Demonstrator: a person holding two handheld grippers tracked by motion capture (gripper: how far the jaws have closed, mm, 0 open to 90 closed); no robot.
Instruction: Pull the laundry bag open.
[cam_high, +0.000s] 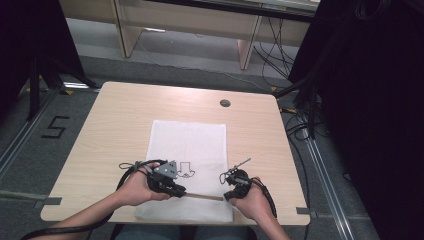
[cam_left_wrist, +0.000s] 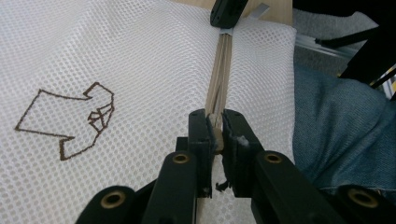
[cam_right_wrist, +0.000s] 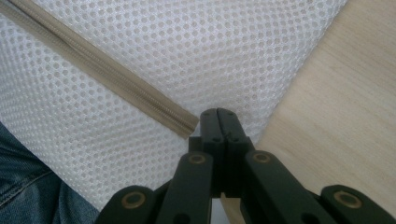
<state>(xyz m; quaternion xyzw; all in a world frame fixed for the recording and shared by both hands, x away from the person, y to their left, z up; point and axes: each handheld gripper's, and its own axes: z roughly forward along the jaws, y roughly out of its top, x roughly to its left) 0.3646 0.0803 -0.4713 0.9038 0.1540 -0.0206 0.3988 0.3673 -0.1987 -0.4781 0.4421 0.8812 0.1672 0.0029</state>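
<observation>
Left claw (cam_left_wrist: 215, 128) clamps the zipper pull (cam_left_wrist: 215, 133) on the mesh bag (cam_left_wrist: 140, 60) (white, on the table (cam_high: 110, 125)); right claw (cam_right_wrist: 218, 122) pinches the bag's end, jaws together.

The mesh bag (cam_high: 187, 145) is white cloth netting, matt, with small round holes all over. At its 6 o'clock edge runs a beige woven zipper (cam_left_wrist: 219, 70) with fine ribbed teeth; a brown outline mark (cam_left_wrist: 70, 119) looks printed on the mesh. The table (cam_high: 115, 120) is pale wood-grain laminate, smooth, with a faint sheen. Both grippers' jaws are black plastic, slightly glossy, with brass-coloured rivets. At 3 o'clock in the left gripper view lies blue denim (cam_left_wrist: 341, 130)
</observation>
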